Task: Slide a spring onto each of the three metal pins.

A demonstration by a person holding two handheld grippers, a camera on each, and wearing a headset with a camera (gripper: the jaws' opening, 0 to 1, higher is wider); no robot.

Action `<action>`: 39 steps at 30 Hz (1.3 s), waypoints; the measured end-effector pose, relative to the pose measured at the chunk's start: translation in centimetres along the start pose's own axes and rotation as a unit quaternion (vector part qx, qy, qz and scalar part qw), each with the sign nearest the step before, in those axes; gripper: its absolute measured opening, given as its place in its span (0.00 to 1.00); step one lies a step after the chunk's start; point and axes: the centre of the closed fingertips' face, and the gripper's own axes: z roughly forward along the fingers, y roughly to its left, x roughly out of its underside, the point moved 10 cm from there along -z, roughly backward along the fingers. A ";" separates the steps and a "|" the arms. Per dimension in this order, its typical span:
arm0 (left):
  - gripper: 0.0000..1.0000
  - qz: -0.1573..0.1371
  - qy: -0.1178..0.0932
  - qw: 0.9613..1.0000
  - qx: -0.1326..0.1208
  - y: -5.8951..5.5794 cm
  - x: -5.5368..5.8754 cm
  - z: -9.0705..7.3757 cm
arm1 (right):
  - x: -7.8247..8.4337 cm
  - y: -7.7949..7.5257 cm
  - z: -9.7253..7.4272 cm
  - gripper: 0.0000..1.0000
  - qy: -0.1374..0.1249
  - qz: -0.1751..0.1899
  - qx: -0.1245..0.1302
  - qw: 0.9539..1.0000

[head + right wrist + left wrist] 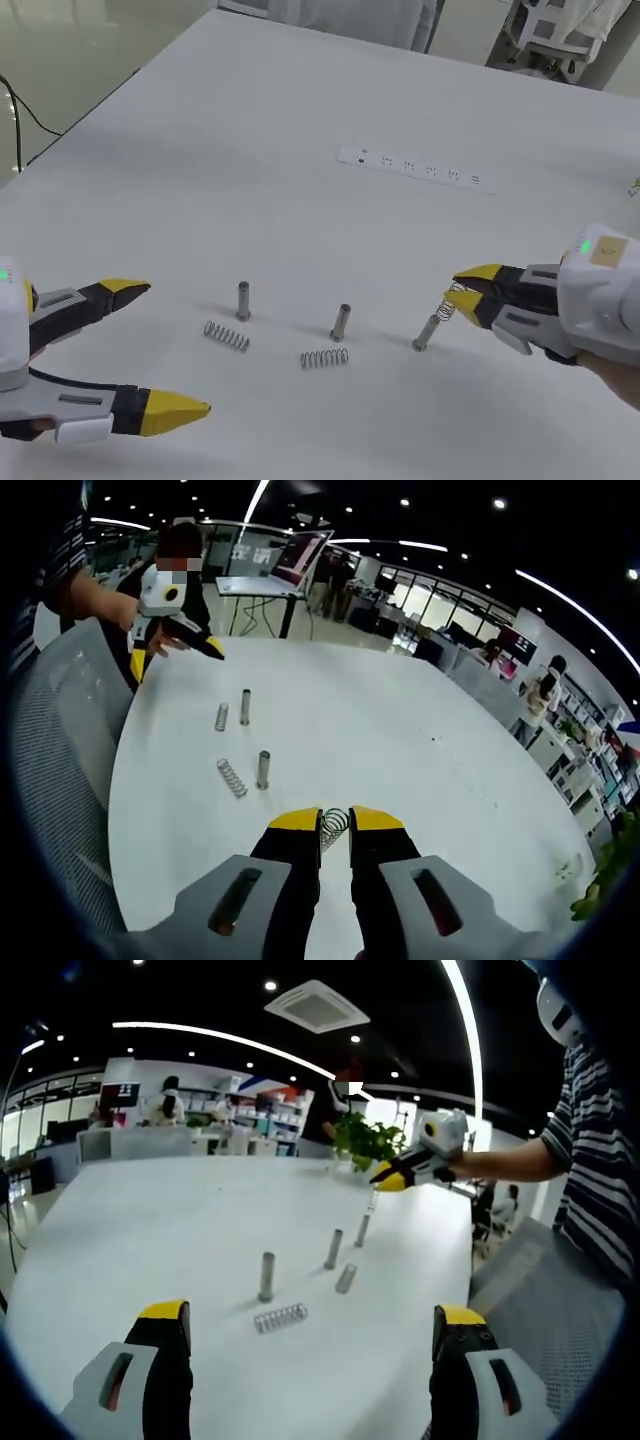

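Three metal pins stand in a row on the white table (300,200): left pin (243,300), middle pin (341,322), right pin (427,332). One spring (227,336) lies near the left pin, and another spring (325,357) lies in front of the middle pin. My right gripper (464,288) is shut on a third spring (447,303), which hangs tilted just above the right pin's top. That held spring (335,822) shows between the right gripper's (335,820) yellow tips. My left gripper (160,347) stands wide open at the near left, with nothing in it.
A white power strip (415,168) lies further back on the table. In the left gripper view the pins (334,1248) and loose springs (281,1317) lie ahead. Chairs stand beyond the far table edge.
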 end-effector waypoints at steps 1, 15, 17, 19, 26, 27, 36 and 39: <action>0.98 0.000 -0.001 1.000 0.000 0.0 -0.1 0.0 | 0.0 0.0 0.0 0.07 0.000 0.000 0.000 1.000; 0.98 -0.003 -0.003 1.000 -0.004 0.1 0.0 -0.2 | 0.1 0.0 0.5 0.07 -0.003 0.013 0.001 1.000; 0.98 -0.004 -0.005 1.000 -0.004 0.0 0.0 -0.2 | 0.1 0.0 0.6 0.07 -0.003 0.013 0.001 1.000; 0.98 -0.005 -0.004 1.000 -0.003 0.0 0.0 -0.2 | 0.2 0.2 0.7 0.07 -0.001 0.014 -0.002 1.000; 0.98 -0.006 -0.003 1.000 -0.003 0.1 0.1 -0.3 | 0.6 0.3 0.9 0.07 0.003 0.014 -0.004 1.000; 0.98 -0.006 -0.003 1.000 -0.004 0.1 0.1 -0.3 | 0.7 0.4 0.9 0.07 0.006 0.014 -0.005 1.000; 0.97 -0.010 0.000 1.000 -0.004 0.0 0.4 -0.4 | 1.6 0.5 1.6 0.07 0.018 0.018 -0.008 1.000; 0.97 -0.011 0.001 1.000 -0.006 0.0 0.4 -0.5 | 2.0 0.7 2.1 0.07 0.029 0.005 -0.013 0.999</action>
